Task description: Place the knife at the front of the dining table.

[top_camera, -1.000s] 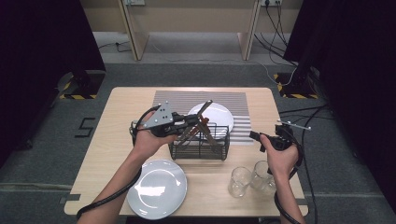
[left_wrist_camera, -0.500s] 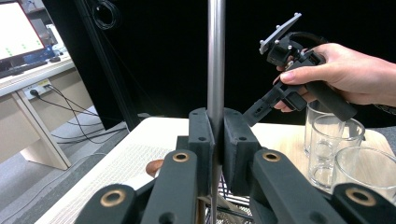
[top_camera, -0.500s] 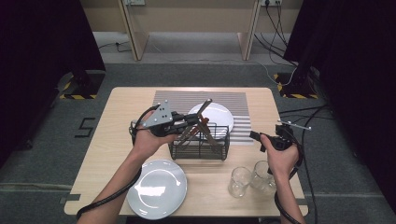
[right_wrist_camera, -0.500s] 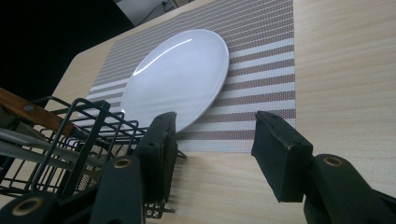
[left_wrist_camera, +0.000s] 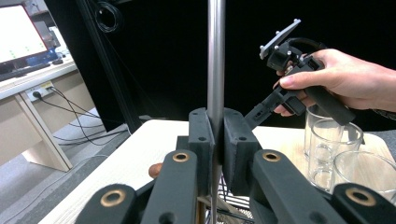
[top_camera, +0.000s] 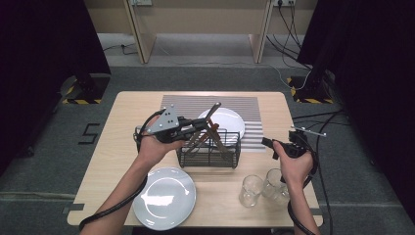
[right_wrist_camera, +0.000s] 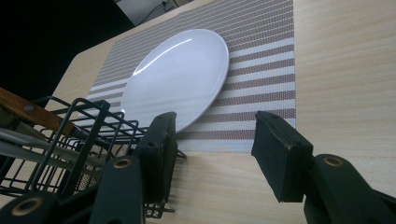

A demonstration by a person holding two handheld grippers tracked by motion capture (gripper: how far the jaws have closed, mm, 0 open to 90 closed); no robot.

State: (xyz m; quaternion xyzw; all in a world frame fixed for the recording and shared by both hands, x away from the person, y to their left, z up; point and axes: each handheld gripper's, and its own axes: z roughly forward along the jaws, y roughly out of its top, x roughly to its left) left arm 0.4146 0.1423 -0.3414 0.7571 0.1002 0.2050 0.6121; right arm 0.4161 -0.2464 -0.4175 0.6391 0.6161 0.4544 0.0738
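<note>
My left gripper [top_camera: 200, 126] reaches over the black wire basket [top_camera: 210, 155] and is shut on the slim steel handle of a utensil [top_camera: 214, 108] that leans up out of the basket. In the left gripper view the steel handle [left_wrist_camera: 215, 56] rises straight between the pressed pads of my left gripper [left_wrist_camera: 215, 140]. My right gripper [top_camera: 266, 143] hovers low at the table's right side, pointing at the basket. Its jaws stand open in the right gripper view, with nothing between the pads of my right gripper [right_wrist_camera: 215, 140]. Wood-handled utensils [top_camera: 221, 140] also lie in the basket.
A white plate [top_camera: 230, 120] rests on a striped placemat [top_camera: 247, 105] behind the basket. A second white plate [top_camera: 166, 196] sits at the front edge. Two clear glasses [top_camera: 252, 190] [top_camera: 275, 186] stand under my right hand. In the right gripper view the basket [right_wrist_camera: 60, 140] is close on the left.
</note>
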